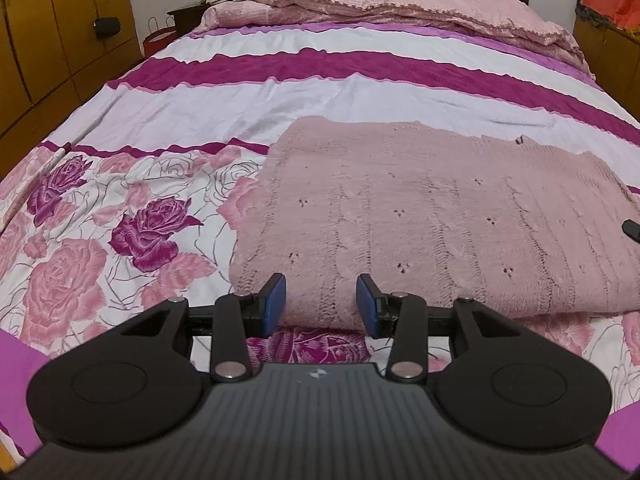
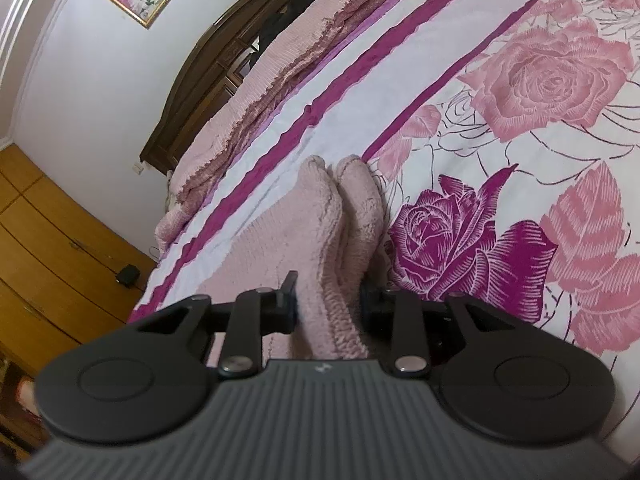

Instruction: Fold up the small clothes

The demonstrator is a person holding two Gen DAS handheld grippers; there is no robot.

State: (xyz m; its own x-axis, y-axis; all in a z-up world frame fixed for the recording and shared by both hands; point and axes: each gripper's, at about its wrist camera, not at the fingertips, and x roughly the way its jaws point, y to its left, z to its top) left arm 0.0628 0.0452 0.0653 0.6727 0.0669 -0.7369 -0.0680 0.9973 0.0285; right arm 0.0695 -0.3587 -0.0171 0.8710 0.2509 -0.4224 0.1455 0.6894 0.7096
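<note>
Over on the left, the left gripper (image 1: 321, 300) has its blue pads clamped on the near hem of the pink knit sweater (image 1: 420, 216), which lies flat on the floral bedspread (image 1: 120, 200) and runs away from the jaws toward the pillows. On the right, the right gripper (image 2: 328, 300) pinches a bunched, doubled-up fold of that knit dead ahead, jaws narrow, so both hands look about equally placed to lift the near edge.

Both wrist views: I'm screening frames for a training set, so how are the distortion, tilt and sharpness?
Left wrist view: strong fisheye bulge in the bedspread, pink knit garment fairly sharp, even indoor light. Right wrist view: the scene appears rolled, with the bed running diagonally; the gripper body is soft-focused, and the garment's fuzzy edge is readable.
</note>
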